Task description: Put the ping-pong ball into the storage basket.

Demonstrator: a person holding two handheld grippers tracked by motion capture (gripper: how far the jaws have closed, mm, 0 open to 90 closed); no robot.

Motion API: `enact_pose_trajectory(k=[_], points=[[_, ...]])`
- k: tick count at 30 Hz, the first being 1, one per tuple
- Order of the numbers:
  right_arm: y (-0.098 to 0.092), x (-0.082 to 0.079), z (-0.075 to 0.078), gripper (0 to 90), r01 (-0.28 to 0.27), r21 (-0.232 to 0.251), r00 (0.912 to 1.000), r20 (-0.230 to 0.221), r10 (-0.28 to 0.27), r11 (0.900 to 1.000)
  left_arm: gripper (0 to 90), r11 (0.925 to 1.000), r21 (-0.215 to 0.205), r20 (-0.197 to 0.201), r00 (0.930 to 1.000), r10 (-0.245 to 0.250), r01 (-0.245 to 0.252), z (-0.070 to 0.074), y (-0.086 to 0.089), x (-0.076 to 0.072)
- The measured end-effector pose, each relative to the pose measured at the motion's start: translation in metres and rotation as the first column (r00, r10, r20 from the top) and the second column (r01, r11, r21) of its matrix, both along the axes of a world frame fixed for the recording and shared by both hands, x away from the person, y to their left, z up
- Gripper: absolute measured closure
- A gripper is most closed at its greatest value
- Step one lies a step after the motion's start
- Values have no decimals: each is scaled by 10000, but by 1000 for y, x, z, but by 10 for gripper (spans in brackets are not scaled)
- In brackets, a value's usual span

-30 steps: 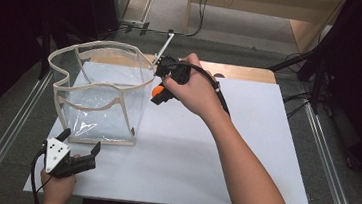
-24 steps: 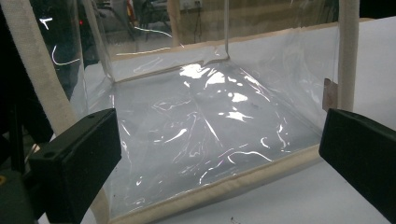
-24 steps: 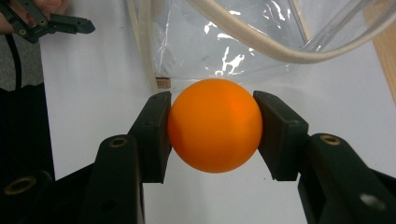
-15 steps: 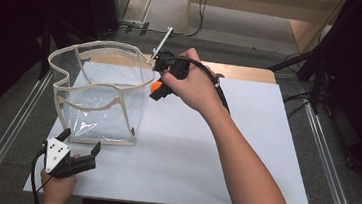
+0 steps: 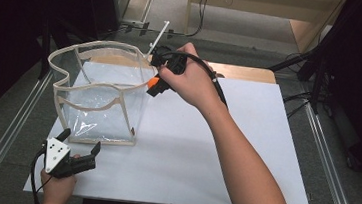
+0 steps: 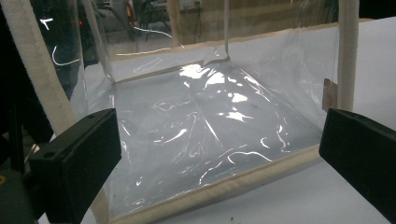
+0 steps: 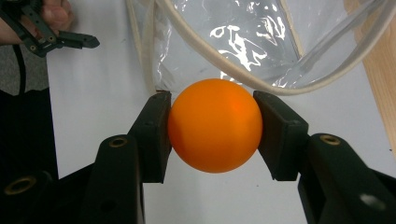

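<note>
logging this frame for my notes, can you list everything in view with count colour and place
ball: one, orange, clamped between the right gripper's jaws, just outside the bag's near right rim
bag: one, clear plastic with cream edging, standing open on the left of the sheet
sheet: one, white, covering the table top
table: one, wooden, an edge showing beyond the sheet's far side
right gripper: one, black, shut on the ball beside the bag's rim
left gripper: one, black with a grey plate, open, low in front of the bag
</note>
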State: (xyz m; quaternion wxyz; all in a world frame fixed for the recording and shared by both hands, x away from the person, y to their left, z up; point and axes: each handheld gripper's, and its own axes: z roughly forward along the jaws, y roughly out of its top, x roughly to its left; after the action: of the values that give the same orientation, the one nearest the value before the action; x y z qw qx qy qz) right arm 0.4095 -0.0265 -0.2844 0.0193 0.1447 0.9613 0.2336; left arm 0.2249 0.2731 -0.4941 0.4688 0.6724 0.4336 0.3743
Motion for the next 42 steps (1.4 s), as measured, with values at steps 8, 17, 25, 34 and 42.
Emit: enact_pose_trajectory(k=[8,17,25,34,42], points=[[4,1,8,475,-39,11,10000,51,39,10000,0,10000,16,-19,10000,-16,16,0,1,0],[9,2,15,475,-116,20,9999,118,116,9999,0,10000,-2,-29,10000,-32,32,0,1,0],[13,5,18,475,-97,15,9999,141,96,10000,0,10000,1,-29,10000,-41,41,0,1,0],[18,10,18,475,-82,2,9999,91,82,10000,0,10000,1,-28,10000,-43,43,0,1,0],[21,15,17,475,-16,52,10000,7,16,10000,0,10000,-32,-25,10000,-37,37,0,1,0]])
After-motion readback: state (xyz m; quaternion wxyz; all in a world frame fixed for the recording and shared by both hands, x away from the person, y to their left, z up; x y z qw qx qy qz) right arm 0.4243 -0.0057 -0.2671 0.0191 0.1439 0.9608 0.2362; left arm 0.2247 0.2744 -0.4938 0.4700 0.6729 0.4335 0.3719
